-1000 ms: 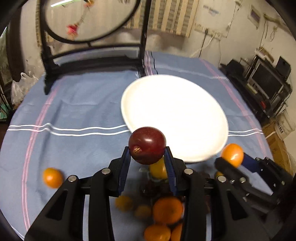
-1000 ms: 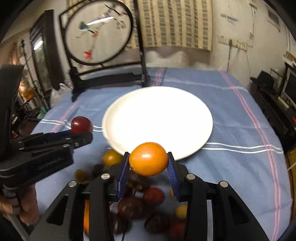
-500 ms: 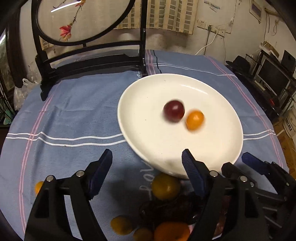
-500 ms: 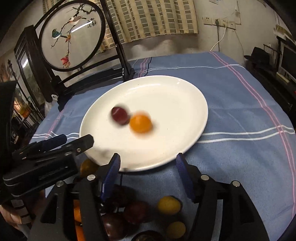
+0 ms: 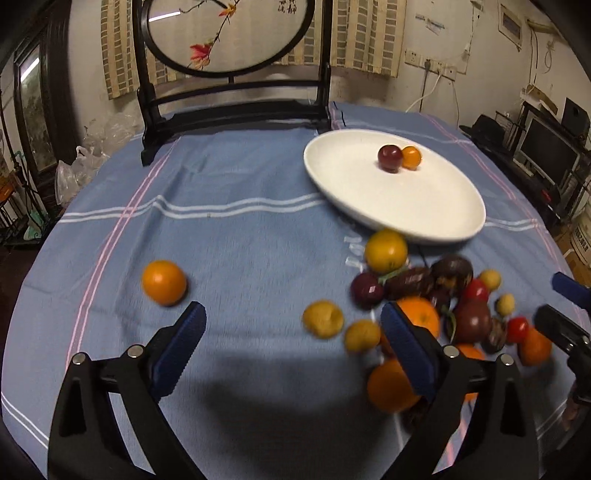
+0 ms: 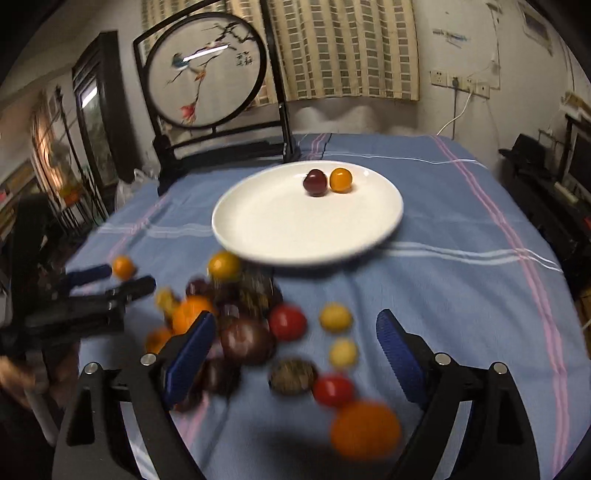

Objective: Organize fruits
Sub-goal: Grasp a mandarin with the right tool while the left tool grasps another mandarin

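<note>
A white plate [image 5: 436,206] [image 6: 266,229] lies on the blue cloth. On it rest a dark red fruit [image 5: 389,157] [image 6: 315,182] and a small orange fruit [image 5: 411,157] [image 6: 340,180], touching. A pile of several orange, yellow, red and dark fruits [image 5: 436,291] [image 6: 251,325] lies on the cloth in front of the plate. My left gripper [image 5: 291,343] is open and empty, low above the cloth left of the pile. My right gripper [image 6: 295,350] is open and empty above the pile. A lone orange fruit [image 5: 164,282] [image 6: 123,267] lies to the left.
A black wooden stand with a round embroidered screen [image 5: 229,33] [image 6: 207,70] stands at the table's far edge. The right gripper's fingers [image 5: 569,291] show at the right of the left wrist view. Shelves and electronics [image 5: 546,151] stand right of the table.
Both grippers opened and dropped the dark red fruit and the orange fruit onto the plate, where they rolled to the far side. Both grippers then drew back from the plate toward the pile.
</note>
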The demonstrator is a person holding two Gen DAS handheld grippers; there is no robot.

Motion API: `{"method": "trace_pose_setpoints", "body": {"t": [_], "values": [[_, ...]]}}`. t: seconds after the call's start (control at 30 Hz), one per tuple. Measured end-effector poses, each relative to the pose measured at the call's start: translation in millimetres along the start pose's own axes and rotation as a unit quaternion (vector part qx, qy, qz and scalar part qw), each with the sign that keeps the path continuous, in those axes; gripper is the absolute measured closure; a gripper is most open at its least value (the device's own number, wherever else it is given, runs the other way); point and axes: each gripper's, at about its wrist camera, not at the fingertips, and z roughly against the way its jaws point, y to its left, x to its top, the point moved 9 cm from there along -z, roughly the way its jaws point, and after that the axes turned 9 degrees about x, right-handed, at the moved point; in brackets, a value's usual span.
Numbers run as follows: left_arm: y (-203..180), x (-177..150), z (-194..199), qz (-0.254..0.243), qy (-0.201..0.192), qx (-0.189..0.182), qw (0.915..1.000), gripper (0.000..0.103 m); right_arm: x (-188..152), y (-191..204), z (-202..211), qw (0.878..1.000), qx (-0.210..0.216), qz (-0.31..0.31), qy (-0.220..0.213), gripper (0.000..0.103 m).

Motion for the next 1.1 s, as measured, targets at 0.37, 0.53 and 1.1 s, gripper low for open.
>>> {"method": "trace_pose_setpoints", "body": {"t": [0.37, 0.53, 1.1], "values": [[14, -29, 4, 0.009, 0.004, 0.012, 0.9999, 0.009, -58, -30, -1, 0.995, -0.065, -0.016, 0.072, 0.034], [18, -31, 8, 0.01, 0.009, 0.007, 0.9999, 0.009, -63, -37, -13, 0.993, -0.058, -0.041, 0.092, 0.06], [90, -14, -51, 0.023, 0.073, 0.067, 0.9948, 0.026, -36, 3, -3, 0.999, 0.025, -0.022, 0.041, 0.06]]}}
